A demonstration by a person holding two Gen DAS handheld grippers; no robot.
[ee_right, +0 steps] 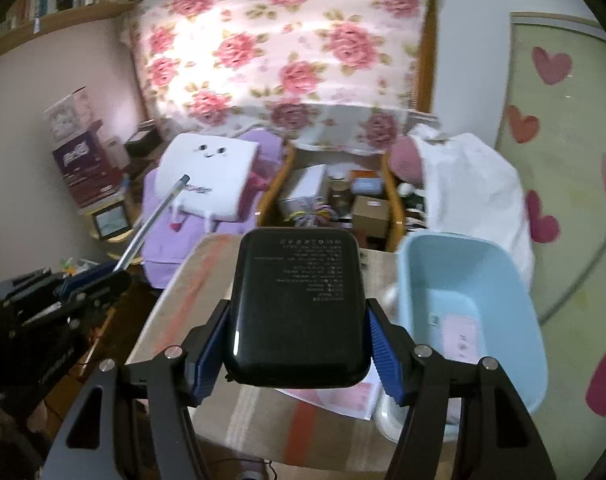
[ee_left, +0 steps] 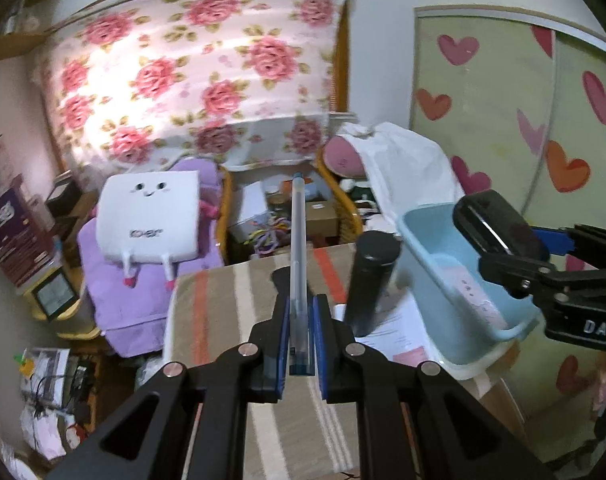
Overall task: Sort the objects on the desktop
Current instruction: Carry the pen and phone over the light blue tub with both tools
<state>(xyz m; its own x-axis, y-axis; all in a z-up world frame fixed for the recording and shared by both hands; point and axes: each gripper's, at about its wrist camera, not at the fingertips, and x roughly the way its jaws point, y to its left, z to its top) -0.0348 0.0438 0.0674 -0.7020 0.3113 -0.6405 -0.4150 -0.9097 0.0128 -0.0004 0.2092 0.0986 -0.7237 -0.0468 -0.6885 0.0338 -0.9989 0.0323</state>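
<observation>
My left gripper point(ee_left: 301, 320) is shut on a clear blue-capped pen point(ee_left: 298, 248) that points forward and up above the striped table point(ee_left: 223, 320). My right gripper point(ee_right: 299, 320) is shut on a flat black power bank point(ee_right: 299, 304), held above the table just left of a light blue plastic basket point(ee_right: 471, 280). The left wrist view shows the right gripper point(ee_left: 503, 248) with the power bank point(ee_left: 495, 228) over the basket's point(ee_left: 435, 236) near rim. A pink item point(ee_right: 459, 340) lies in the basket. A black cylinder point(ee_left: 371, 280) stands on the table.
White papers point(ee_left: 399, 332) lie on the table under the cylinder. Beyond the far edge are a wicker rack point(ee_right: 331, 200) with boxes, a white plush cushion point(ee_left: 147, 220) on a purple blanket, and a floral cloth point(ee_left: 199, 80). Clutter sits on the floor at the left.
</observation>
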